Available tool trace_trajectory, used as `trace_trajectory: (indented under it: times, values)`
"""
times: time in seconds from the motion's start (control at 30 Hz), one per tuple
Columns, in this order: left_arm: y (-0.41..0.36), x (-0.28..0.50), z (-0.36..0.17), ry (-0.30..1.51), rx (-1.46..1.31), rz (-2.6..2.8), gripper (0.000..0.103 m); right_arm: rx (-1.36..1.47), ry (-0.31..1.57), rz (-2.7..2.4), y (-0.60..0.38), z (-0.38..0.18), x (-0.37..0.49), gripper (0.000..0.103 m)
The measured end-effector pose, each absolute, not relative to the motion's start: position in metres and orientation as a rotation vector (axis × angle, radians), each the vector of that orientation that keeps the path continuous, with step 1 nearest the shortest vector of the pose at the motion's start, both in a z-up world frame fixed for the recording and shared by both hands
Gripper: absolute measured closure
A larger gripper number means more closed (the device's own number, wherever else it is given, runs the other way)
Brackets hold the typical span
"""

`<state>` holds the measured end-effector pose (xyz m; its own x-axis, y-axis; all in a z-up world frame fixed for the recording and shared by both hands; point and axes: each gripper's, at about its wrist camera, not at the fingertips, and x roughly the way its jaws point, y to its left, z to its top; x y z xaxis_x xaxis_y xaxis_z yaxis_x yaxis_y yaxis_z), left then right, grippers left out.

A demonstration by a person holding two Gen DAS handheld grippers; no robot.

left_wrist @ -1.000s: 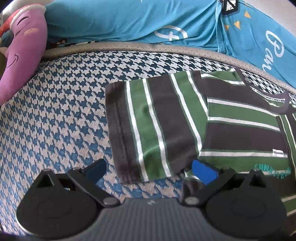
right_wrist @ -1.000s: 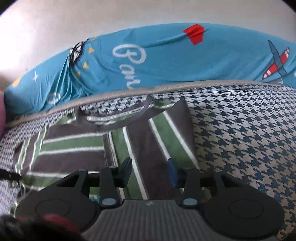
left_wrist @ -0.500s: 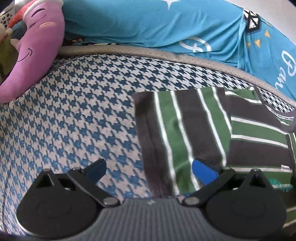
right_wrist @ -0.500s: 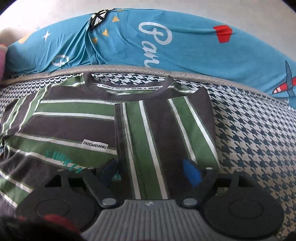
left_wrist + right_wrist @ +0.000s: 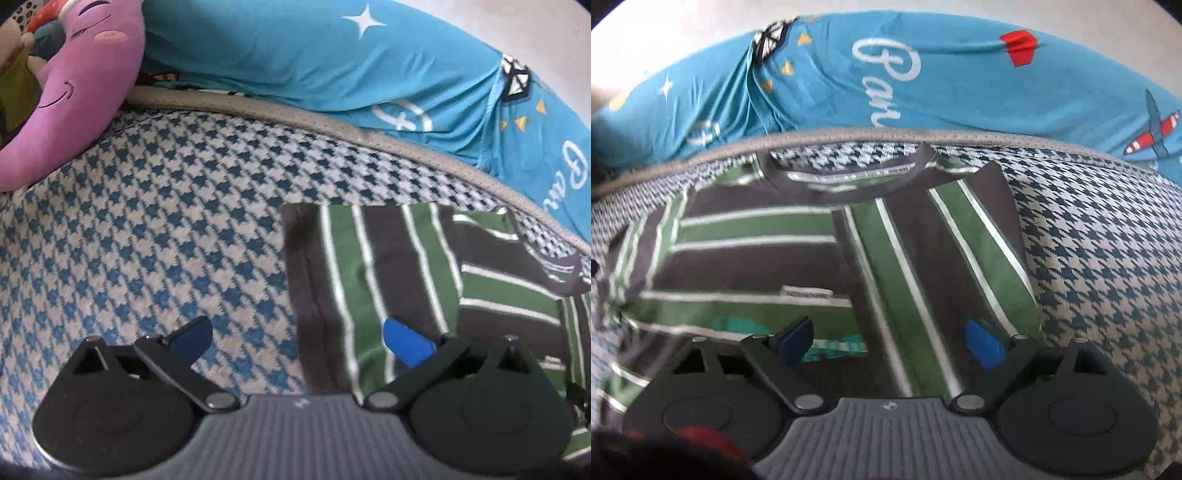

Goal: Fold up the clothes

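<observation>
Striped T-shirt (image 5: 768,254) is laid flat on the houndstooth bed cover (image 5: 155,236), collar away, between the empty, spread jaws of left gripper (image 5: 297,338) and right gripper (image 5: 890,341).

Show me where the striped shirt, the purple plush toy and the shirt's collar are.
striped shirt (image 5: 916,280), right wrist view, on a green stripe of the folded-over sleeve.
purple plush toy (image 5: 74,96), left wrist view, on its smiling face.
collar (image 5: 846,184), right wrist view, on the dark neckband's front edge.
</observation>
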<state>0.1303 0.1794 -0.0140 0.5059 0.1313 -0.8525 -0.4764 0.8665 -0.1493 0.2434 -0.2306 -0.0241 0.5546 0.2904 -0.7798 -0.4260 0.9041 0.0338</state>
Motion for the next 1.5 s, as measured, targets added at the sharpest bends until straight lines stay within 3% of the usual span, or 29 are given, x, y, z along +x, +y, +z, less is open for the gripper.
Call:
trace_trajectory:
  times: [0.13, 0.43, 1.17, 1.37, 1.5]
  values:
    - [0.175, 0.134, -0.017, 0.968, -0.381, 0.393, 0.0, -0.079, 0.908, 0.452, -0.227, -0.008, 0.223, 0.005]
    - [0.172, 0.145, -0.025, 0.983, -0.378, 0.426, 0.0, -0.085, 1.044, 0.465, -0.216, -0.023, 0.195, 0.005]
    - [0.147, 0.159, -0.042, 1.029, -0.343, 0.433, 0.001, -0.217, 0.979, 0.491, -0.206, -0.024, 0.191, 0.005]
    - [0.145, 0.157, -0.042, 1.015, -0.302, 0.453, 0.013, -0.2, 1.003, 0.47, -0.21, -0.026, 0.195, 0.005]
    - [0.143, 0.155, -0.04, 0.989, -0.283, 0.455, 0.034, -0.184, 1.013, 0.456, -0.211, -0.026, 0.197, 0.005]
